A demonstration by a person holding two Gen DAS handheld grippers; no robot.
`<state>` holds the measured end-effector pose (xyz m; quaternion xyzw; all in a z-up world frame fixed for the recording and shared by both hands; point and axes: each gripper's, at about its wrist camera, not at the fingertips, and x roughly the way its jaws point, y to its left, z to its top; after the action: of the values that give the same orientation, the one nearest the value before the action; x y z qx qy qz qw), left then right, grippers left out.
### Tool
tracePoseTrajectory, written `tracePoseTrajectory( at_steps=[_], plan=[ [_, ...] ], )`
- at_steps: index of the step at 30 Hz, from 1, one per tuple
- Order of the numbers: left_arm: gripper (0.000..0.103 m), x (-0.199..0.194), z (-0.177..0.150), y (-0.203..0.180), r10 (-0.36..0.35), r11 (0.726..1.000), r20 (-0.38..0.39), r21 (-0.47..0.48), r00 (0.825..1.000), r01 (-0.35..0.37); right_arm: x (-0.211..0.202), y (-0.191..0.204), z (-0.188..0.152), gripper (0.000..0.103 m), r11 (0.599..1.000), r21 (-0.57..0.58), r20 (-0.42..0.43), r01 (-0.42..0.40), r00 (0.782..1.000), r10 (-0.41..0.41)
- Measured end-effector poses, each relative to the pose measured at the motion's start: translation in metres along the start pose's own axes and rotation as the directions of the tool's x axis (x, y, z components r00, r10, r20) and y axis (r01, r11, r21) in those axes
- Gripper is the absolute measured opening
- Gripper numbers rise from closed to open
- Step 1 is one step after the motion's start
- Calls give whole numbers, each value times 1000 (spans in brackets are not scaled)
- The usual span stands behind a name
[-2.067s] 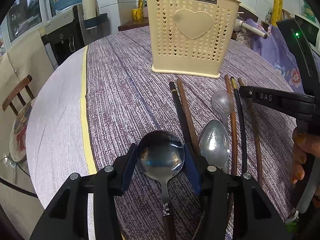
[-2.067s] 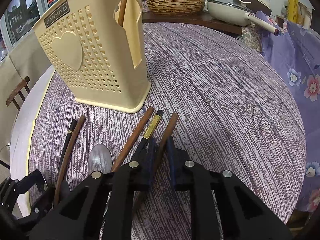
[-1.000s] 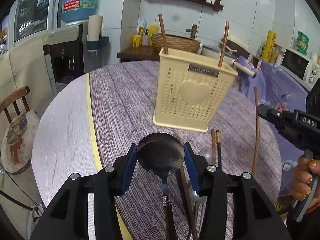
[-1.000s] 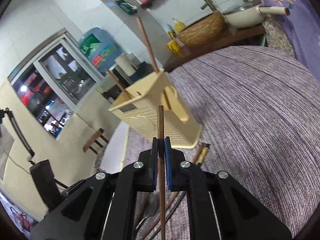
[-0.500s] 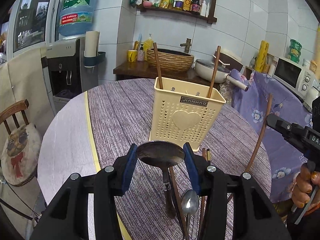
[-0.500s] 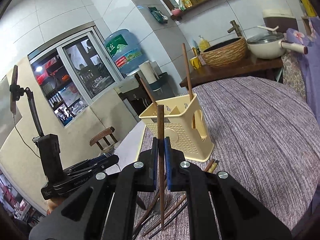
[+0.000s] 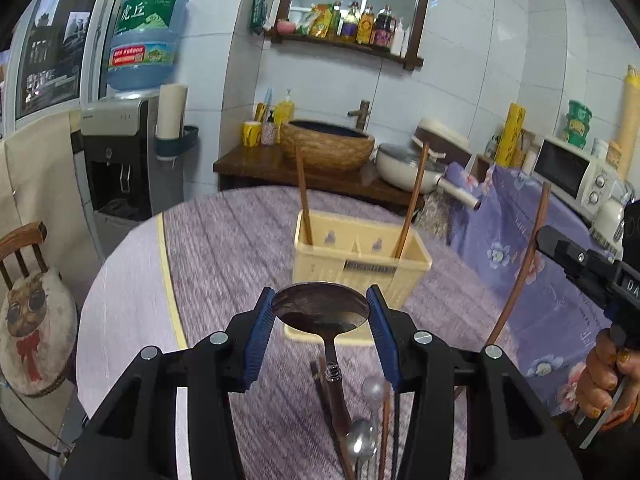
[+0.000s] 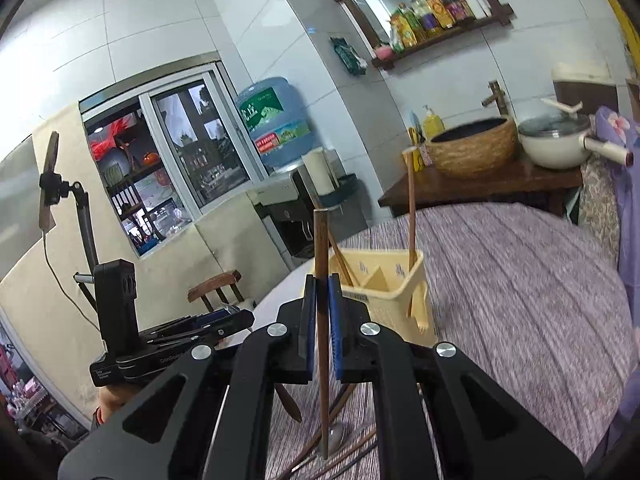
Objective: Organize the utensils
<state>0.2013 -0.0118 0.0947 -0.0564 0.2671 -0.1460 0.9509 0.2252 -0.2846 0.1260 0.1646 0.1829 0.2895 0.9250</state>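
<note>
The left gripper (image 7: 320, 320) was clamped on a ladle (image 7: 320, 308) by the rim of its bowl, handle hanging below. The right gripper (image 8: 322, 320) was pinched tight on an upright chopstick (image 8: 321, 300). The basket (image 7: 360, 256), two chopsticks already standing in it, sat on the table (image 7: 224, 248) ahead of and below both grippers. More utensils (image 7: 368, 432) lay beneath the left gripper. The rim grip looked risky: the smooth bowl could slip or swing. The chopstick's low end might catch the basket wall or divider and tip it.
</note>
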Motion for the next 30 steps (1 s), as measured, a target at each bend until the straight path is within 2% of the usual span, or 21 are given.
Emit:
tracePoseTrajectory(
  at_steps=[5, 8, 13, 15, 17, 21, 30],
  plan=[
    [46, -6, 58, -1, -32, 999, 120, -26, 992, 35, 6, 15, 47, 7, 997, -51, 131, 55, 990, -48],
    [46, -4, 90, -7, -28, 999, 181, -23, 983, 32, 10, 28, 73, 7, 983, -121, 231, 138, 967, -107],
    [46, 17, 121, -11, 9, 999, 237, -38, 972, 0, 37, 34, 93, 7, 959, -173, 290, 225, 942, -168],
    [46, 30, 120, -16, 47, 999, 247, -23, 968, -43, 50, 33, 90, 7, 943, -198, 303, 268, 931, -201],
    [46, 43, 112, -17, 74, 997, 237, -7, 969, -75, 61, 28, 83, 8, 939, -196, 288, 283, 932, -220],
    [46, 67, 87, -13, 86, 996, 184, -12, 979, -85, 81, 13, 59, 8, 939, -175, 236, 297, 938, -253],
    [46, 92, 48, -6, 114, 993, 111, -4, 987, -114, 103, -9, 17, 8, 944, -144, 129, 298, 951, -281]
  ],
)
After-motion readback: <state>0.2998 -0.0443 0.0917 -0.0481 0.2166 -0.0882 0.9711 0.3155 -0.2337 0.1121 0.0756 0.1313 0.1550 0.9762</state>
